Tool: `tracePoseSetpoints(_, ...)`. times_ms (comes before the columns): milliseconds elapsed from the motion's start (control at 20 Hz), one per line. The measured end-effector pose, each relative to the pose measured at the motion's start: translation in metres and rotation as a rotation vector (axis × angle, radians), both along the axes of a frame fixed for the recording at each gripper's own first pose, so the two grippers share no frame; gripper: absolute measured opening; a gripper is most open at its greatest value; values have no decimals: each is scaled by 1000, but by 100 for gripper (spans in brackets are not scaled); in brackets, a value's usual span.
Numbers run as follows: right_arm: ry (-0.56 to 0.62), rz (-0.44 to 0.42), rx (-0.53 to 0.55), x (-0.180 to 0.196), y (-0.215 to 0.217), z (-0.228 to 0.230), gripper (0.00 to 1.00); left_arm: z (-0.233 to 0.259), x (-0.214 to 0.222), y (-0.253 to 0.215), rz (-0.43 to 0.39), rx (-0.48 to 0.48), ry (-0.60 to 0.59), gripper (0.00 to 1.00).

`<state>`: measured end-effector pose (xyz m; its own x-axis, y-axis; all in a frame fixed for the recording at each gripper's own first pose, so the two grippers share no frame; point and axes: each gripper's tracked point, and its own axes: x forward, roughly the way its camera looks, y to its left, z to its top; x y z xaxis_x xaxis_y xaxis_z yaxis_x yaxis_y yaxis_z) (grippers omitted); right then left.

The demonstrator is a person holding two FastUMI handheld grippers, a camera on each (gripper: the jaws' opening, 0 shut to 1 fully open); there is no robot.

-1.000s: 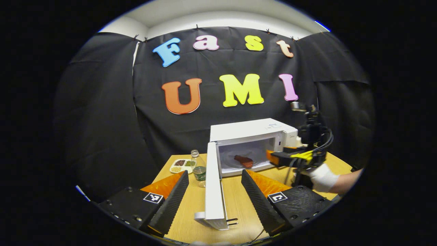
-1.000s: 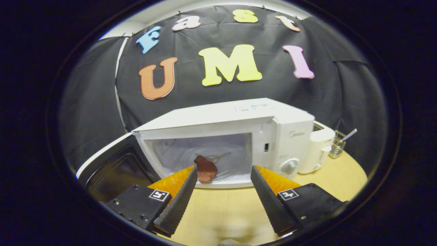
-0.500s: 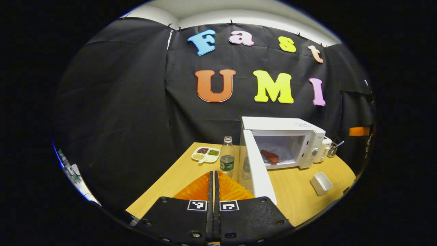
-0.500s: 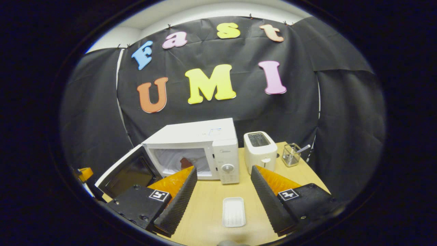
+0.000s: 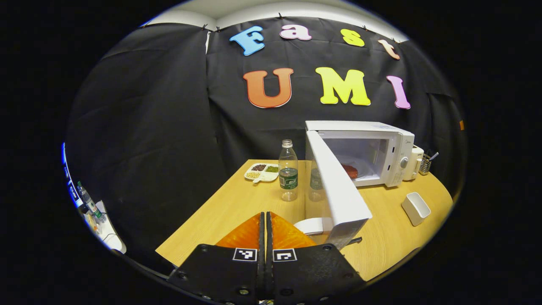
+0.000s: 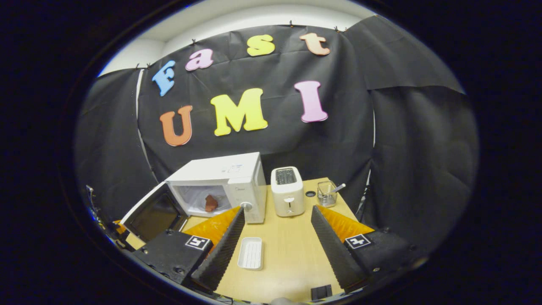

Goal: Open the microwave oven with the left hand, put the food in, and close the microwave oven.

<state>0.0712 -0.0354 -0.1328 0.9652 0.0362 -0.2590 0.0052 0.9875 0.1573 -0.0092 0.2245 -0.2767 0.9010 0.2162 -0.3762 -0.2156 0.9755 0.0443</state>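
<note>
Since a second ago both grippers have pulled away from the microwave oven: the right gripper, then close at the oven's mouth, now sits far back over the wooden table, and the left gripper, whose fingers were then spread on either side of the door, now has them pressed together with nothing between them.

Seen from the left gripper view, the oven's door stands swung open toward the camera, its free edge at about 5 o'clock from the oven body and just to the right of the closed fingertips. Red-brown food lies inside the cavity on the oven floor, partly hidden behind the door. A clear water bottle stands upright at 9 o'clock from the door, and a divided dish of grains lies at 9 o'clock from the bottle. An empty white tray lies on the table at 5 o'clock from the oven.

From the right gripper view, the right gripper's fingers are spread wide apart, holding nothing. A white toaster stands just beside the oven at 3 o'clock, and a wire holder stands at 3 o'clock from the toaster.
</note>
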Motion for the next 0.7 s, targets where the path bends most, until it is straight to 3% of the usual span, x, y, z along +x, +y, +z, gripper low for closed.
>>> tracePoseSetpoints(200,16,-20,3,-10,3,1,100,-12,3,-30,-77,-39,20,0)
tracePoseSetpoints(450,42,-54,2,-13,19,1,100,-14,18,-103,-279,-93,10,0)
tracePoseSetpoints(500,46,-69,6,-14,21,3,91,-12,21,-115,-312,-103,0,0)
tracePoseSetpoints(550,47,-80,10,-15,24,4,100,-8,26,-129,-356,-121,-12,0)
tracePoseSetpoints(700,41,-120,-2,-22,32,7,100,-7,44,-164,-471,-135,-35,0)
